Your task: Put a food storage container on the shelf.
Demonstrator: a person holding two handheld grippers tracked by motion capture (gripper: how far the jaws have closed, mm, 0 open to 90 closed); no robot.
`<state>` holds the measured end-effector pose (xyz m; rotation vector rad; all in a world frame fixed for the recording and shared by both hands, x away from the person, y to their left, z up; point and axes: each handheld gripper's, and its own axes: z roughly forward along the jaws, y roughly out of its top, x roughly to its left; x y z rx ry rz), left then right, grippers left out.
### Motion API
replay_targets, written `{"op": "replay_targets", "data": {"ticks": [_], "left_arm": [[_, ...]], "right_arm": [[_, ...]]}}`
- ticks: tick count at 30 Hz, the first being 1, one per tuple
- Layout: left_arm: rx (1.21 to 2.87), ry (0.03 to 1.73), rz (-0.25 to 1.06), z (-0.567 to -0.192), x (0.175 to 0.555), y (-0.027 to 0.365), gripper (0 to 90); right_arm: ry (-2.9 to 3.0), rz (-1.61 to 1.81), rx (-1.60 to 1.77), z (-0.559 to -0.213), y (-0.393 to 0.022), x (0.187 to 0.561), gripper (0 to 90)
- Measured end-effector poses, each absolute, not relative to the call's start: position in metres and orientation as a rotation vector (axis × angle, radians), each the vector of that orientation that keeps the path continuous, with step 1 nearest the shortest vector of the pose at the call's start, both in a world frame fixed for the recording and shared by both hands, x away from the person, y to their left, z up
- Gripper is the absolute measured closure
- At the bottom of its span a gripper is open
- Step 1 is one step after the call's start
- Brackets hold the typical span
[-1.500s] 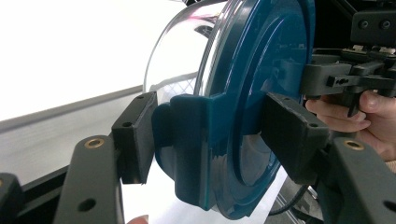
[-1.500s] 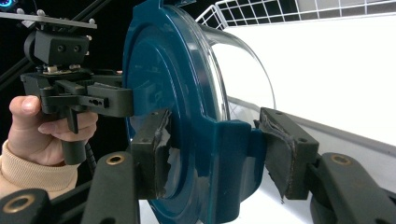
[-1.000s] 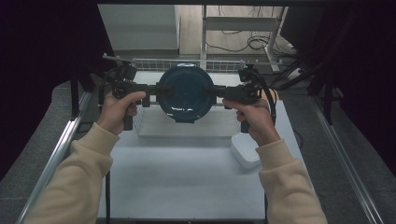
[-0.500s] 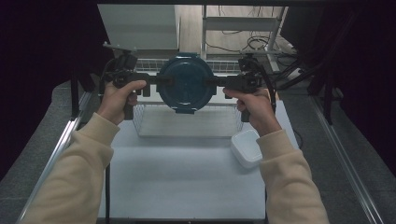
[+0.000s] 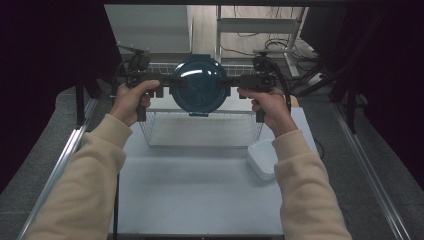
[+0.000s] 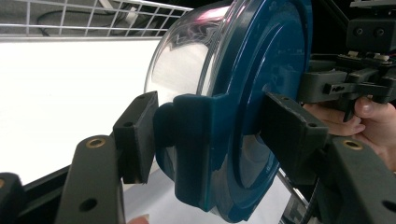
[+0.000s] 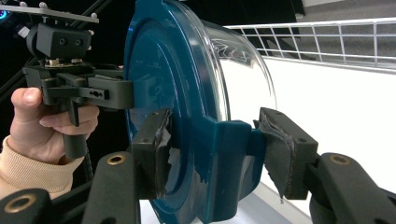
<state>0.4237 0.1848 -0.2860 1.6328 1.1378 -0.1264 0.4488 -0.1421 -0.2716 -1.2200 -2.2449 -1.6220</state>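
Container: a round clear bowl with a dark blue clip-on lid [image 5: 198, 83], turned on edge so the lid faces the person; it hangs in the air above the far half of the wire basket [image 5: 200, 131], touching neither basket nor table
Lid clips: a blue side tab [image 6: 191, 140] sits between the left jaws; the opposite tab [image 7: 229, 154] sits between the right jaws
Left gripper [image 5: 161, 82]: clamped on its tab, both pads pressed against it
Right gripper [image 5: 235, 82]: likewise clamped on its tab; one pad looks torn, perhaps worn foam
Basket: white wire, standing on the white table [image 5: 195, 200]
Nearby: a small white dish [image 5: 262, 159] just beside the basket's near right corner
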Motion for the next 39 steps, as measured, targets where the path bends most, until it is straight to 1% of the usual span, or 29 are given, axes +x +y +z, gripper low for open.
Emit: {"op": "replay_targets", "data": {"ticks": [7, 14, 19, 25, 27, 31, 39], "left_arm": [[1.624, 1.175, -0.181, -0.299, 0.441, 0.185, 38.4], [1.630, 1.203, -0.198, -0.309, 0.454, 0.182, 38.7], [1.602, 1.220, -0.233, -0.313, 0.463, 0.184, 38.7], [1.555, 1.266, -0.281, -0.320, 0.473, 0.184, 37.5], [1.531, 1.291, -0.322, -0.326, 0.479, 0.185, 36.8], [1.505, 1.318, -0.358, -0.331, 0.486, 0.185, 35.9], [1.476, 1.319, -0.361, -0.335, 0.490, 0.186, 35.8]], "right_arm": [[-2.226, -1.582, -1.254, -0.279, -0.142, 0.466, 45.5], [-2.180, -1.526, -1.302, -0.293, -0.144, 0.484, 44.6], [-2.139, -1.526, -1.332, -0.296, -0.145, 0.491, 44.3], [-2.053, -1.487, -1.427, -0.302, -0.143, 0.502, 41.4], [-2.005, -1.453, -1.478, -0.306, -0.142, 0.507, 40.2], [-1.924, -1.428, -1.545, -0.313, -0.142, 0.514, 39.1], [-1.868, -1.432, -1.588, -0.319, -0.142, 0.518, 38.5]]}}
